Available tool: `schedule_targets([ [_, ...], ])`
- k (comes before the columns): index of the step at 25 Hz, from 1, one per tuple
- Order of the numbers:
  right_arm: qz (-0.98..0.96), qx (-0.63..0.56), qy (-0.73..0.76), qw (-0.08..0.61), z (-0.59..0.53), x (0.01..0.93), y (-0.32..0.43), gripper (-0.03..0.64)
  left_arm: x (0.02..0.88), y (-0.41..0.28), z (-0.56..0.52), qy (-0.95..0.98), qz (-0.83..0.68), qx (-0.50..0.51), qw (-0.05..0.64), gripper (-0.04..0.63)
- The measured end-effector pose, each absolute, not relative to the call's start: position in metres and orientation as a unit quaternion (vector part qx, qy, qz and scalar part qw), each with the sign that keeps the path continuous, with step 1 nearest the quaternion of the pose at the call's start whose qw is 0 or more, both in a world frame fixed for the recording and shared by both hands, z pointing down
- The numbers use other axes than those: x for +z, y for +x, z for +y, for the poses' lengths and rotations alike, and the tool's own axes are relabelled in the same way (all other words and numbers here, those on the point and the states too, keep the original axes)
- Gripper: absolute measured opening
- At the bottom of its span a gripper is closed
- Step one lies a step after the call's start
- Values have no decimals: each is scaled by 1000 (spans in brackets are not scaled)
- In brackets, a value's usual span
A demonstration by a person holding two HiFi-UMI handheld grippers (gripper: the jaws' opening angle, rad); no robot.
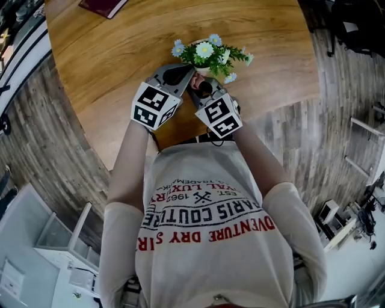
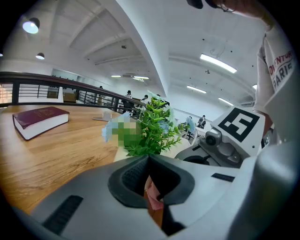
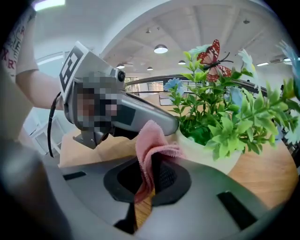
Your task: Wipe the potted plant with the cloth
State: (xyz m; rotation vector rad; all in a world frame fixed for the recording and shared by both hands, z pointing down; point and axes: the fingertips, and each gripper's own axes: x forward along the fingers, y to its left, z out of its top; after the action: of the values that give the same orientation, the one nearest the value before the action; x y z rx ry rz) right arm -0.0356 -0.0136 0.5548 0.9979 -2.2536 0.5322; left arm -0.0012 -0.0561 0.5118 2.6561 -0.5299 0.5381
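The potted plant [image 1: 207, 54] has green leaves, pale flowers and a red butterfly [image 3: 212, 54], and stands in a cream pot [image 3: 206, 150] on the round wooden table [image 1: 108, 60]. Both grippers meet just in front of it. My right gripper [image 3: 152, 180] is shut on a pink cloth [image 3: 150, 145], whose free end stands up next to the pot rim. My left gripper [image 2: 150, 180] is shut too, with a bit of the pink cloth [image 2: 153, 199] pinched between its jaws. The plant [image 2: 152, 129] rises right behind those jaws. From above, the left gripper [image 1: 180, 75] and the right gripper [image 1: 203, 90] almost touch.
A dark red book [image 2: 40, 119] lies on the far left part of the table and also shows as the book [image 1: 102, 6] at the top edge. The table's front edge is under my arms. Wood-plank floor and white furniture surround the table.
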Motion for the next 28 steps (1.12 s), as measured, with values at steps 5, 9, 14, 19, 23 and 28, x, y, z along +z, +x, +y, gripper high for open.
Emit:
schedule_targets([
  [5,-855,197,376,297,-7,548,-30,35,514,-1,-56,946,-186,198,177,17],
  [9,-843,203,391,308,1,550,-5,35,512,-4,-58,942,-211,193,178,17],
  [14,-832,202,402,324,13,550,33,35,506,-5,-55,934,-248,171,190,17],
  [19,-816,205,419,340,8,552,92,35,508,2,-52,924,-277,172,201,17],
  [23,-814,188,420,354,-16,552,138,35,510,3,-58,912,-311,175,203,17],
  [28,-829,159,396,362,-64,545,170,35,511,7,-61,898,-349,186,193,17],
])
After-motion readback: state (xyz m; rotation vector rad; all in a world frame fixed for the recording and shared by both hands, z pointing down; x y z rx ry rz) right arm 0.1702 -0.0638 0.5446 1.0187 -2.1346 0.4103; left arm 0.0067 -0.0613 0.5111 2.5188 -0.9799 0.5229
